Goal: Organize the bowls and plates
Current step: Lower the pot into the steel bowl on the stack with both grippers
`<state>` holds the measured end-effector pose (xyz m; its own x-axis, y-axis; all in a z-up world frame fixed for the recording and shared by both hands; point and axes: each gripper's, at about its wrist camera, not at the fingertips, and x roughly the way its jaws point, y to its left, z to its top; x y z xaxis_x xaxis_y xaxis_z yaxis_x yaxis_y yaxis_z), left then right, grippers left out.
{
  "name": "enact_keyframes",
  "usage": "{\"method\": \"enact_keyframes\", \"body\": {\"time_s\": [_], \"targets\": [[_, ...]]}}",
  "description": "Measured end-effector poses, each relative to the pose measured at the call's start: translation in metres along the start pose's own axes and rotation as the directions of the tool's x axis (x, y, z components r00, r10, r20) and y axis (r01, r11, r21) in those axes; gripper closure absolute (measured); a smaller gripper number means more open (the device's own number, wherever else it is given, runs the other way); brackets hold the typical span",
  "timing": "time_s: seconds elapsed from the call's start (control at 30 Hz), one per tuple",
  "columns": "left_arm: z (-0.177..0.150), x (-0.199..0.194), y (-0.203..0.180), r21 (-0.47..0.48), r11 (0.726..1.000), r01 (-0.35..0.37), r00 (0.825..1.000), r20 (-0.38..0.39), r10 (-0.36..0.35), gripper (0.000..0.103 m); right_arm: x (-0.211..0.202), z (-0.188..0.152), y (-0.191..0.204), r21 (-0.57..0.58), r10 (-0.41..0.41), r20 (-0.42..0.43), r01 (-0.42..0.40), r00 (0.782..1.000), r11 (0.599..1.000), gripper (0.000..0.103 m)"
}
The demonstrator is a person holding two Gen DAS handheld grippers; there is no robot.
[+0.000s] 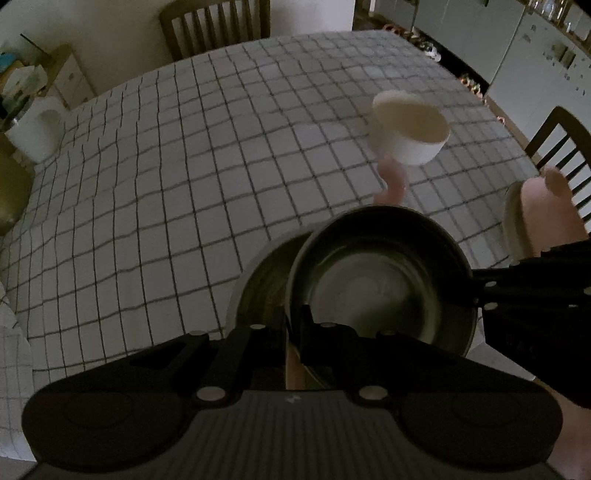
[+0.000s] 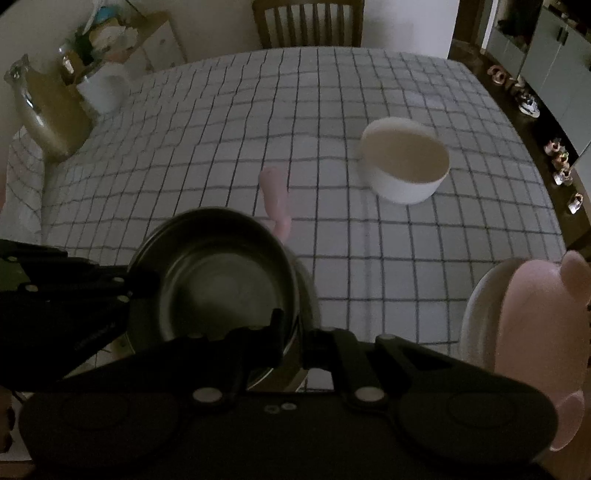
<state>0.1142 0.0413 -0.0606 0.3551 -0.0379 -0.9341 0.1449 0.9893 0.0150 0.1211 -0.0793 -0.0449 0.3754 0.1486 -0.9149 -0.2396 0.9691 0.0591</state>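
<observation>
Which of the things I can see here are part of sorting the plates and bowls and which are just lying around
Part of the job:
metal bowl, held by both grippers
white bowl
pink plate
pale plate beside it

Lying about:
pink spoon
kettle
glass jug
chairs

A home dining room is indicated: wooden chairs (image 2: 308,22) are set around a checked-cloth table (image 2: 258,122) (cabinets (image 1: 461,33) beyond it).
</observation>
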Motion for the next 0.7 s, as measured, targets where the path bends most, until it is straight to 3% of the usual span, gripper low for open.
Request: {"method": "enact_keyframes", "body": {"time_s": [0.2, 0.7], "targets": [[-0.015, 0.014, 0.006, -0.011, 1.0, -0.003, 0.999, -0.032, 0.003, 0.098, 0.017, -0.011, 0.007, 0.01, 0.001, -0.038, -0.001, 0.999, 1.0, 0.095], [-0.014, 0.041, 0.01, -0.003, 1.0, -0.023, 0.998, -0.067, 0.023, 0.098, 0.036, -0.014, 0.011, 0.015, 0.003, -0.065, -0.002, 0.998, 1.0, 0.095]]}}
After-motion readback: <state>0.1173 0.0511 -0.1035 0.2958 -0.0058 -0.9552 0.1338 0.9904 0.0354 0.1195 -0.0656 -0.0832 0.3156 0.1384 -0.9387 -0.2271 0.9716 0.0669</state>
